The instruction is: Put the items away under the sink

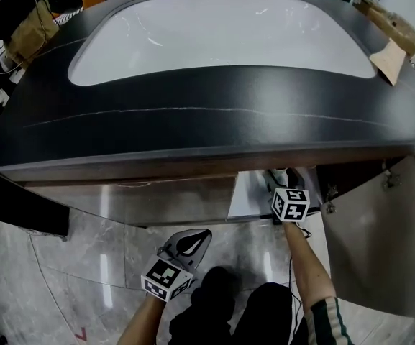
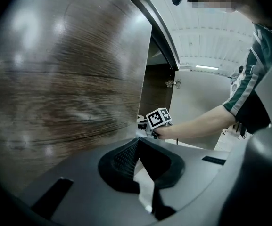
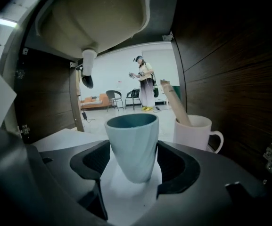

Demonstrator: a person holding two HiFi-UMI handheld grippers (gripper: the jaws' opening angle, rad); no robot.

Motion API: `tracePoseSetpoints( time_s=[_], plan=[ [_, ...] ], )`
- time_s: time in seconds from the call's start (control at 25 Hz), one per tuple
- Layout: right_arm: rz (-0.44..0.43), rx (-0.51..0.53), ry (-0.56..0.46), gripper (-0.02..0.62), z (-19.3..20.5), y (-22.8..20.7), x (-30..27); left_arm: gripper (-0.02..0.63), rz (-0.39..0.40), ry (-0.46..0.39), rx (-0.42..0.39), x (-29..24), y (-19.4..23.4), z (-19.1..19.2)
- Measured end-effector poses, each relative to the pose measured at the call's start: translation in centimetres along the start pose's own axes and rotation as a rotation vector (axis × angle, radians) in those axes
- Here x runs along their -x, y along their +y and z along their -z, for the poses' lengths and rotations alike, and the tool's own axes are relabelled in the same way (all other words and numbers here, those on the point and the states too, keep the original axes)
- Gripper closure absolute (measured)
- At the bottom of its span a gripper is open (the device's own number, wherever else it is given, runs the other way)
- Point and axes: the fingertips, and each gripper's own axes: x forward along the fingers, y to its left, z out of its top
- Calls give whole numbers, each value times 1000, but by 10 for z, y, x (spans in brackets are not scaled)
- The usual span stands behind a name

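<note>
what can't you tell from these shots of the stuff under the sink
- Head view: the countertop hides the cup and white mug.
- Right gripper view: the wooden stick has its lower end hidden inside the mug; whether the cup's base touches the shelf is unclear.
- Left gripper view: the wooden door blocks most of the cabinet interior.

left door (image 1: 142,196) closed: blocked | right door (image 1: 380,243) open: way in | inside: white mug (image 3: 194,133) far right, drain pipe (image 3: 87,67) upper left

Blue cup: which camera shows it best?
The right gripper view: the blue cup stands upright mid-frame, gripped by the right tool. The head view hides it under the countertop; the left gripper view shows none of it.
</note>
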Motion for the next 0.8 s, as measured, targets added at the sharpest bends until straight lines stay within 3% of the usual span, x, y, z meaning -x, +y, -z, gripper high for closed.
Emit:
tracePoseSetpoints(
  time_s=[0.12,0.28,0.64,0.68,0.72,0.76,0.8],
  plan=[
    [-6,21,71,261,23,1,4,597,15,-8,9,-1,-9,-2],
    [-30,-2,53,261,33,6,22,597,27,-9,-17,-2,-15,-8],
    [-88,81,-50,266,-13,51,95,597,52,-48,-53,5,-41,-48],
    [-81,102,-51,317,-21,52,106,597,59,-52,-57,5,-47,-57],
    [-77,124,-55,493,-29,53,117,597,66,-54,-62,5,-53,-68],
    [-88,135,-59,542,-37,56,129,597,72,-55,-67,6,-57,-78],
    [-113,134,-62,543,-44,61,140,597,76,-56,-70,8,-62,-89]
  ],
)
